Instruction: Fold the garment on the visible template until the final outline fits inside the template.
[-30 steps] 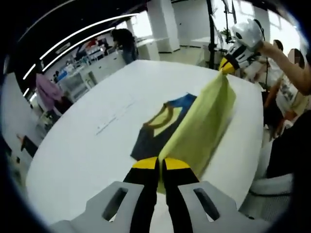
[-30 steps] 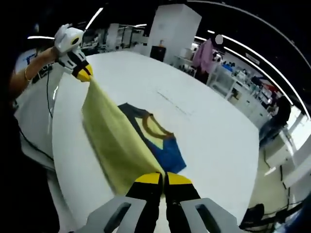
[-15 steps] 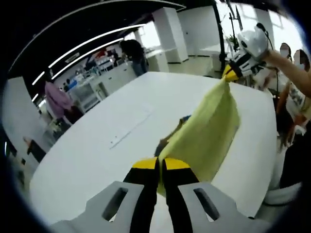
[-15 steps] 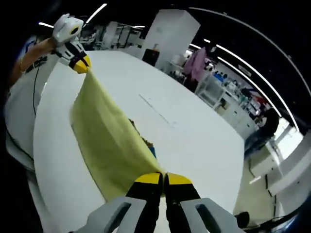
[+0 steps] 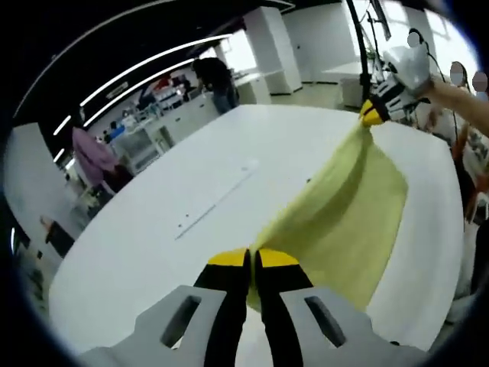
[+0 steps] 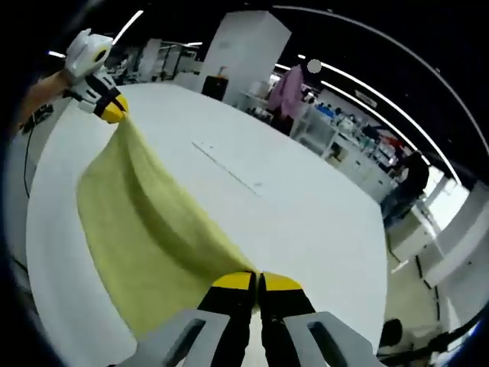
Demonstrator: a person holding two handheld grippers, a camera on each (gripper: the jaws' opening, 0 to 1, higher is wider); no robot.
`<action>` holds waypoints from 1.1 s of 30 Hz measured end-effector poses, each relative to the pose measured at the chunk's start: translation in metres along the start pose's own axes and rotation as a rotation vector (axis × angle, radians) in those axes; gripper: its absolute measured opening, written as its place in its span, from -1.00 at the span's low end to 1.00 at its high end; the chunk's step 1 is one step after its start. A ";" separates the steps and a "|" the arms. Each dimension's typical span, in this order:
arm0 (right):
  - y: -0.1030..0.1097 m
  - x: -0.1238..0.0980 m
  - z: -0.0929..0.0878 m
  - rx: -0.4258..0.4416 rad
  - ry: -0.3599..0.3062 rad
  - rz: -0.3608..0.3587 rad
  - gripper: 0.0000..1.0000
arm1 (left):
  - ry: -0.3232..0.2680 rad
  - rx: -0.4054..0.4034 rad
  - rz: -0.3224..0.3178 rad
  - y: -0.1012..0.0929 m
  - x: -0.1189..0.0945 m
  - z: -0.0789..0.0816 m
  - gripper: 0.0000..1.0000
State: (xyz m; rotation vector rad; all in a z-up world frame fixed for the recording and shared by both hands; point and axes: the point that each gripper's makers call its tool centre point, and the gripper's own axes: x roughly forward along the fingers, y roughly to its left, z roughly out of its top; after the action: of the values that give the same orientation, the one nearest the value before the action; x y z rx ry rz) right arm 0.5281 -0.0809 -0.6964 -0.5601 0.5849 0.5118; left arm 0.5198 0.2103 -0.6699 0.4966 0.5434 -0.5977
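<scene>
Swung the yellow garment [image 5: 344, 222] up, hiding the blue part mid-frame, both grippers [image 5: 251, 258] [image 6: 256, 281] clamped on corners — fold underway.

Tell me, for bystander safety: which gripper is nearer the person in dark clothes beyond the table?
Right, likely. The right gripper holds the yellow garment at the end toward that person; the left gripper holds the opposite end, farther away.

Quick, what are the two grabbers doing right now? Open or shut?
Left gripper: shut on one edge of the yellow garment.
Right gripper: shut on the other end of the yellow garment, stretched between the two above the white table.
</scene>
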 end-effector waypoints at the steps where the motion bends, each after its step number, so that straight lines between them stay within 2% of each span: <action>1: 0.000 0.004 -0.002 0.013 0.006 0.003 -1.00 | 0.014 0.002 -0.001 0.000 0.004 -0.003 -0.99; 2: 0.001 0.010 -0.003 0.031 0.005 0.010 -1.00 | 0.053 0.031 0.012 0.003 0.008 -0.010 -0.98; 3: 0.001 0.014 -0.003 0.037 0.002 0.012 -1.00 | 0.060 0.050 0.024 0.005 0.012 -0.012 -0.98; 6: 0.001 0.027 -0.006 0.046 0.012 0.008 -1.00 | 0.062 0.019 0.019 0.006 0.026 -0.018 -0.98; 14: 0.007 0.060 -0.029 0.079 0.075 0.027 -1.00 | 0.080 -0.030 0.002 0.008 0.058 -0.043 -0.98; 17: 0.009 0.069 -0.037 0.095 0.099 0.048 -1.00 | 0.113 -0.078 -0.024 0.005 0.065 -0.056 -0.98; 21: 0.011 0.079 -0.045 0.109 0.116 0.070 -1.00 | 0.113 -0.087 -0.036 0.006 0.074 -0.064 -0.98; 25: 0.011 0.084 -0.052 0.134 0.132 0.088 -0.96 | 0.112 -0.050 -0.050 0.006 0.081 -0.067 -0.97; 29: 0.011 0.086 -0.055 0.139 0.137 0.097 -0.83 | 0.152 0.012 -0.047 0.010 0.087 -0.080 -0.94; 33: 0.017 0.081 -0.046 0.119 0.094 0.151 -0.59 | 0.129 -0.013 -0.083 0.010 0.083 -0.081 -0.93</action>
State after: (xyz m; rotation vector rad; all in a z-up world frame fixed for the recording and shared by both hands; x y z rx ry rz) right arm 0.5596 -0.0740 -0.7856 -0.4300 0.7467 0.5913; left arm 0.5578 0.2319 -0.7782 0.5048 0.6930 -0.6438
